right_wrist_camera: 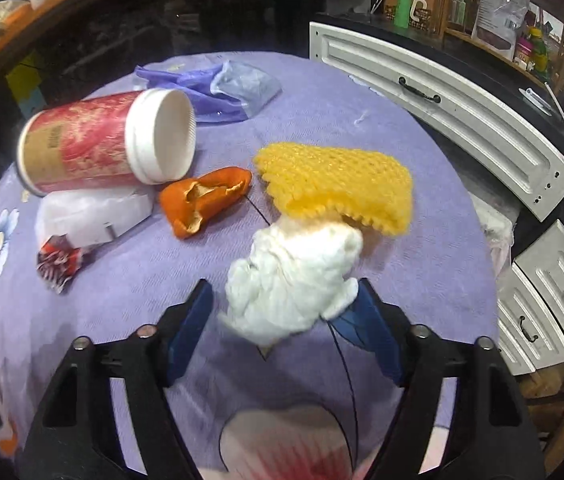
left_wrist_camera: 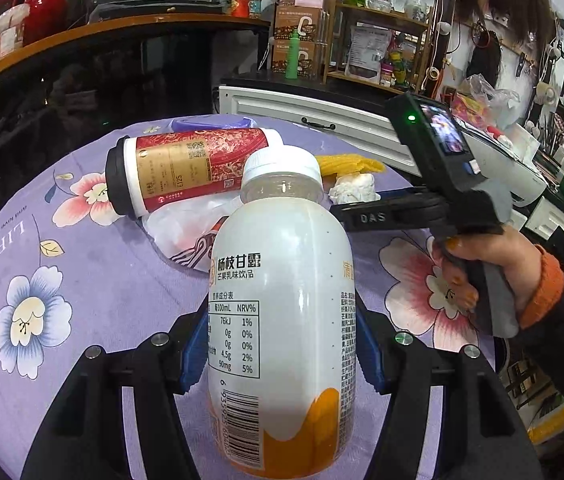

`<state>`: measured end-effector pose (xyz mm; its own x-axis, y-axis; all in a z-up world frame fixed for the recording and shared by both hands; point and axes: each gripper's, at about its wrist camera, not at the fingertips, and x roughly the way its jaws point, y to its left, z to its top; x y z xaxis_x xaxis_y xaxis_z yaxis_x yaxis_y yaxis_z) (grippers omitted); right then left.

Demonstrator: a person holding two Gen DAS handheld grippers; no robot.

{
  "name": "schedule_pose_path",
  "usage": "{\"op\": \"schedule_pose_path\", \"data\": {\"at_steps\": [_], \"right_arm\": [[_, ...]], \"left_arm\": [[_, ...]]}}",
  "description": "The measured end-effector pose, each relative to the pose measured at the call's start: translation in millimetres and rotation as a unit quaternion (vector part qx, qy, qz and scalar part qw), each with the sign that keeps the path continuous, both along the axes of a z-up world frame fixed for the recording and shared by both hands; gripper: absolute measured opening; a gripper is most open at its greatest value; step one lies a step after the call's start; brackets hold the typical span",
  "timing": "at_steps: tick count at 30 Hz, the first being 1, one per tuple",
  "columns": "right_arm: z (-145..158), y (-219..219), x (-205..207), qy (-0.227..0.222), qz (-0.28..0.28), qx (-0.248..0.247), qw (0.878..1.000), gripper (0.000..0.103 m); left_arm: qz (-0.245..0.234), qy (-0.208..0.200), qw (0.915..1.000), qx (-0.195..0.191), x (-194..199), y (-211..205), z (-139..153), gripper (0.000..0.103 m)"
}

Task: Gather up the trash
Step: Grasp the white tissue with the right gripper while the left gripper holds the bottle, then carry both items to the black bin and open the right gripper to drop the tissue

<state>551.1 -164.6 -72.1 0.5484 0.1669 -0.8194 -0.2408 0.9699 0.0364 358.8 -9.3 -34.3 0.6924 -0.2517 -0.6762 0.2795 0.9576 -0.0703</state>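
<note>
**Two hand-held grippers over a cluttered purple tablecloth**

Nearest in the left wrist view, the left gripper (left_wrist_camera: 282, 344) holds a white plastic drink bottle (left_wrist_camera: 282, 312), its blue pads pressed against both sides of the body. The bottle has a white screw cap, black Chinese print, a nutrition table, a barcode and an orange band at its base. Below it lies a round table under a purple floral tablecloth (left_wrist_camera: 82, 280).

Just beyond the bottle sits a crumpled clear plastic wrapper (left_wrist_camera: 186, 224), and on its far edge a red and gold paper cup (left_wrist_camera: 186, 168) lies on its side (black lid pointing left). To the right, a person's hand (left_wrist_camera: 478, 268), in an orange cuff and dark sleeve, grips the handle of the right gripper (left_wrist_camera: 366, 216).

In the right wrist view, the right gripper (right_wrist_camera: 282, 316) stands partly open around a crumpled white tissue (right_wrist_camera: 294, 280). The right-hand pad touches the tissue's edge; the left-hand pad stands clear, so the tissue is not clamped. Just past the tissue lies a yellow foam fruit net (right_wrist_camera: 338, 184), touching it. Left of the net is an orange peel (right_wrist_camera: 202, 200), then the wrapper and a red printed scrap (right_wrist_camera: 58, 264). At the table's far edge lies a bluish-purple plastic bag (right_wrist_camera: 218, 84). Behind the table stand white drawer fronts (right_wrist_camera: 442, 100) and crowded shelves.
</note>
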Motion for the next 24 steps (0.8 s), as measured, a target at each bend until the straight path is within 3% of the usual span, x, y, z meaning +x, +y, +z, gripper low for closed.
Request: {"op": "schedule_pose_path", "data": {"at_steps": [3, 6, 13, 24], "right_arm": [[1, 0, -3, -0.007, -0.011, -0.009, 1.0, 0.044], [2, -4, -10, -0.005, -0.009, 0.002, 1.0, 0.035], [8, -20, -47, -0.005, 0.008, 0.053, 0.999, 0.032], [35, -57, -173, -0.078, 0.034, 0.07, 0.994, 0.032]], "left_arm": [[-0.003, 0.0, 1.0, -0.002, -2, 1, 0, 0.061], [-0.004, -0.003, 1.0, 0.0, -6, -2, 0, 0.061], [-0.009, -0.013, 0.9998, -0.009, -23, -6, 3, 0.061], [-0.028, -0.033, 0.9986, -0.031, -69, -37, 12, 0.061]]}}
